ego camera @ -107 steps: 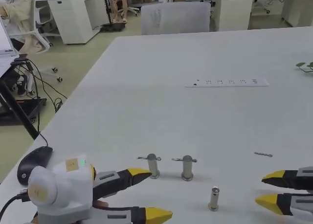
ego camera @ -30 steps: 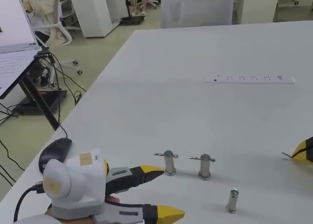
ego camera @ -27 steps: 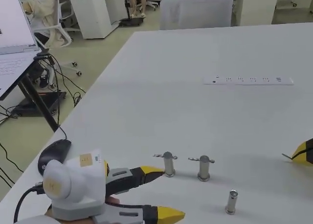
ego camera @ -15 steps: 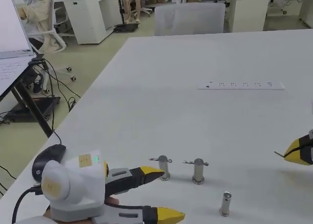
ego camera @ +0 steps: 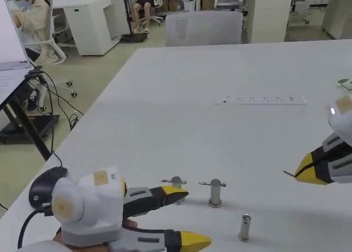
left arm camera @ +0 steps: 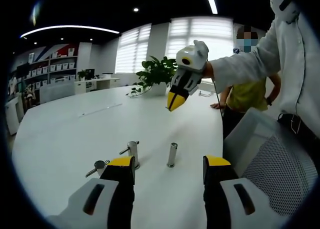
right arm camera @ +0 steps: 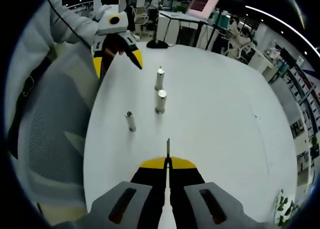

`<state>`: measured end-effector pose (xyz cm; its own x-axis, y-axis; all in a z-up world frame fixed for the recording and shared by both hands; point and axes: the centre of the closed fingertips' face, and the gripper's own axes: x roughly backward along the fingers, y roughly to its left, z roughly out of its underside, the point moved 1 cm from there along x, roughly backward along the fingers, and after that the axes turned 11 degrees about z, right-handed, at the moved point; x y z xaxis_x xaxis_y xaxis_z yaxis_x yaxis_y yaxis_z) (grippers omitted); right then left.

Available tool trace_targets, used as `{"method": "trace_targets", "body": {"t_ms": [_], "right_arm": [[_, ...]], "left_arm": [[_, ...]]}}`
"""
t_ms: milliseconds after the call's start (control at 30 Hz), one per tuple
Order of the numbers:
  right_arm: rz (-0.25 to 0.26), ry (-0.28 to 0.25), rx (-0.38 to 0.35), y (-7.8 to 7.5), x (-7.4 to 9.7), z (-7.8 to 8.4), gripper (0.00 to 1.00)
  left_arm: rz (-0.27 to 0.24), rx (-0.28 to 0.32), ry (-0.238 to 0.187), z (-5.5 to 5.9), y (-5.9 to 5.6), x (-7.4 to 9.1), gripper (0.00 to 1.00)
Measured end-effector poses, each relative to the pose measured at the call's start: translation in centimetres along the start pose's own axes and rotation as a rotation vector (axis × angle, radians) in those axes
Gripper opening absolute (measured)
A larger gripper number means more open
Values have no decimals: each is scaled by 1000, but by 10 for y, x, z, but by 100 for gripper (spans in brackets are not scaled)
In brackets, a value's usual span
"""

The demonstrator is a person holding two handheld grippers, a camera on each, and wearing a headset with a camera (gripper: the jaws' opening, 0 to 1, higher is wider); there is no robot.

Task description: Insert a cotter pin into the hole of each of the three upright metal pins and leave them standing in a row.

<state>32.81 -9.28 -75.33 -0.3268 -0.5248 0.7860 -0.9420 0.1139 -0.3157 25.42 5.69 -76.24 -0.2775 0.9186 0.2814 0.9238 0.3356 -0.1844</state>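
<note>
Three short metal pins stand on the white table. The left pin (ego camera: 176, 184) and the middle pin (ego camera: 215, 192) each carry a cotter pin through the head. The third pin (ego camera: 245, 227) stands bare, nearer the front. My left gripper (ego camera: 191, 219) is open at the bottom left, with the bare pin (left arm camera: 171, 155) ahead between its jaws. My right gripper (ego camera: 304, 171) hovers at the right, above the table. It is shut on a thin cotter pin (right arm camera: 168, 148) that sticks out of its tips, pointing towards the bare pin (right arm camera: 130, 121).
A white power strip (ego camera: 258, 100) lies further back on the table. A black mouse (ego camera: 41, 187) sits at the left edge. A grey chair (ego camera: 203, 27) stands at the far end. A potted plant (left arm camera: 155, 74) is on the table's far side.
The cotter pin that lay on the table at the right is now held in my right gripper, which was open then. That gripper has risen and come further into view. My left gripper has stayed put.
</note>
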Motion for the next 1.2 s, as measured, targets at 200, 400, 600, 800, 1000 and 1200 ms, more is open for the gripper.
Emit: {"method": "trace_targets", "body": {"t_ms": [200, 400, 600, 800, 1000, 1200], "right_arm": [[-26, -7, 33, 15, 5, -18, 1], [-54, -14, 65, 31, 8, -33, 1], [-80, -16, 100, 47, 8, -43, 1], [-116, 1, 143, 63, 3, -48, 1], [-141, 6, 163, 71, -1, -55, 1], [-156, 10, 173, 76, -2, -60, 1]], "left_arm": [[12, -18, -12, -9, -2, -7, 52], [33, -32, -12, -13, -5, -13, 52], [53, -31, -19, -17, -10, -20, 47], [89, -52, -15, -22, -18, -31, 40], [119, -69, -18, -28, -25, -41, 35], [135, -101, -10, -31, -31, -49, 26]]}}
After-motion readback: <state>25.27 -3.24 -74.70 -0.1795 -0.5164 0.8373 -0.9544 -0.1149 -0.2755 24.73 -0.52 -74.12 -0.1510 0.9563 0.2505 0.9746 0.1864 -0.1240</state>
